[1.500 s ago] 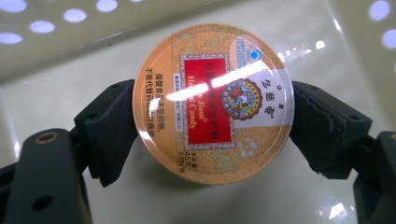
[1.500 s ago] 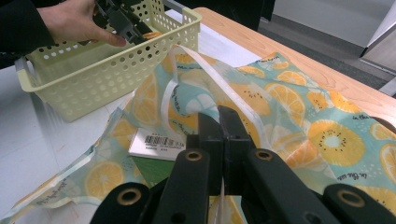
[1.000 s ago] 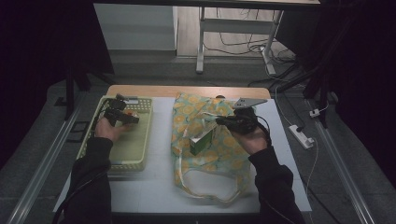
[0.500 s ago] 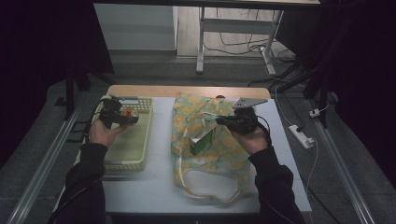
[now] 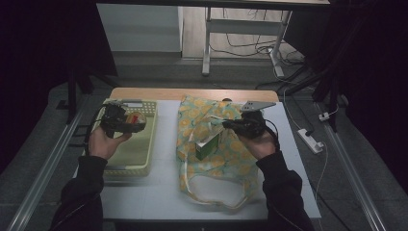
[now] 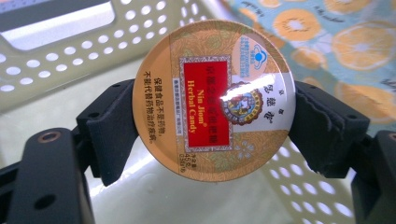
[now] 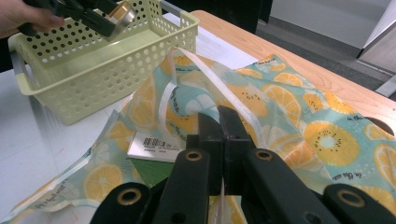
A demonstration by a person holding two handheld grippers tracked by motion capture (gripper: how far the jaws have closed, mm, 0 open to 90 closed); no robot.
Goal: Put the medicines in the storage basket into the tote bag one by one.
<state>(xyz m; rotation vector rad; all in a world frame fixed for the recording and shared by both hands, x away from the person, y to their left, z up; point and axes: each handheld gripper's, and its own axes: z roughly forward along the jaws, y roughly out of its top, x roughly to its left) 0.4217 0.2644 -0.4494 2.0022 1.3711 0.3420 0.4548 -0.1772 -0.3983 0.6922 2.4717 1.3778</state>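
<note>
A round gold tin with a red herbal-candy label [image 6: 215,100] sits between the pads of my left gripper [image 6: 212,126], which is shut on its rim. In the high view the left gripper [image 5: 131,120] holds the tin [image 5: 136,118] above the pale green basket [image 5: 126,161]. My right gripper [image 7: 219,121] is shut on the white handle strap [image 7: 163,107] of the orange-print bag [image 7: 289,107] and holds its mouth lifted. A green box [image 5: 207,146] lies inside the bag [image 5: 240,163], just left of the right gripper [image 5: 226,123].
The perforated basket [image 7: 93,74] stands at the left of the white table [image 5: 159,197], next to the bag. The bag's looped handles [image 5: 211,199] trail toward the near edge. A wooden strip [image 5: 192,94] runs along the table's far edge.
My left hand has risen a little over the basket with the tin in the jaws. The right hand and the bag have stayed still.
</note>
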